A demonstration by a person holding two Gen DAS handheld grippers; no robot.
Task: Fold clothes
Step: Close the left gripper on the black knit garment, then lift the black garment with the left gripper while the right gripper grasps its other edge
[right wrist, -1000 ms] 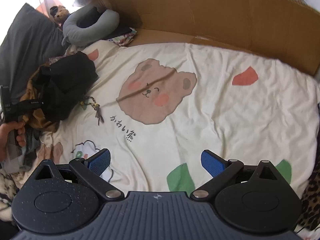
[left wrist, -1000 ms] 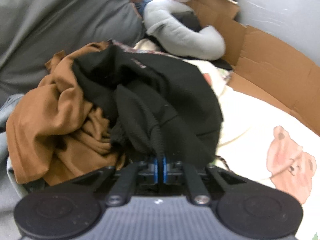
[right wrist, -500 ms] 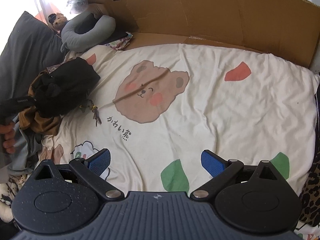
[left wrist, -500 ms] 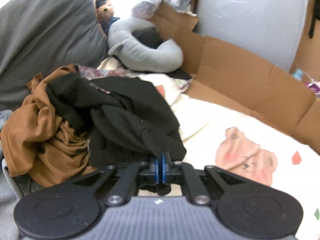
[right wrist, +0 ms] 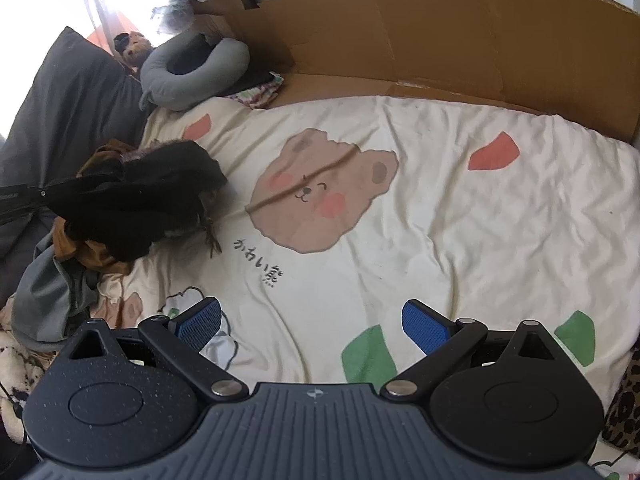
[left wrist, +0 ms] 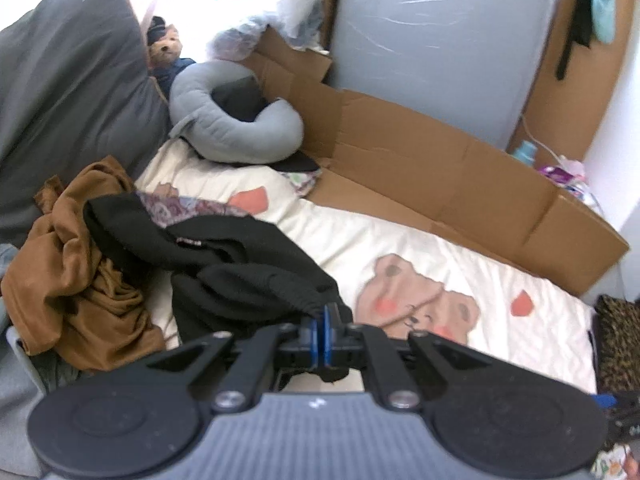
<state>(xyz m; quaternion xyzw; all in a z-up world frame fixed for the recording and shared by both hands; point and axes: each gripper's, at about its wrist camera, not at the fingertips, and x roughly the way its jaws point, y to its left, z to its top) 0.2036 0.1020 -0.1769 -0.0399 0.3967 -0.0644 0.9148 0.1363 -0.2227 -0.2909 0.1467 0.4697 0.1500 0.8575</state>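
Observation:
My left gripper (left wrist: 323,330) is shut on a ribbed edge of a black knit garment (left wrist: 240,264) and holds it up off the pile. The garment trails back over a brown garment (left wrist: 76,280) and a patterned cloth (left wrist: 176,208). In the right wrist view the black garment (right wrist: 136,204) hangs at the left of the bed, with the left gripper's body beside it. My right gripper (right wrist: 312,322) is open and empty above the cream bear-print sheet (right wrist: 440,220).
A grey U-shaped pillow (left wrist: 236,128), a dark grey pillow (left wrist: 68,92) and a teddy bear (left wrist: 164,46) lie at the bed's head. Flattened cardboard (right wrist: 440,40) lines the far side. Grey clothes (right wrist: 48,292) lie at the left edge. A leopard-print cloth (left wrist: 618,344) lies at the right.
My left gripper has lifted and pulled the black garment back and to the right, off the brown pile and out over the sheet. The right gripper has barely moved.

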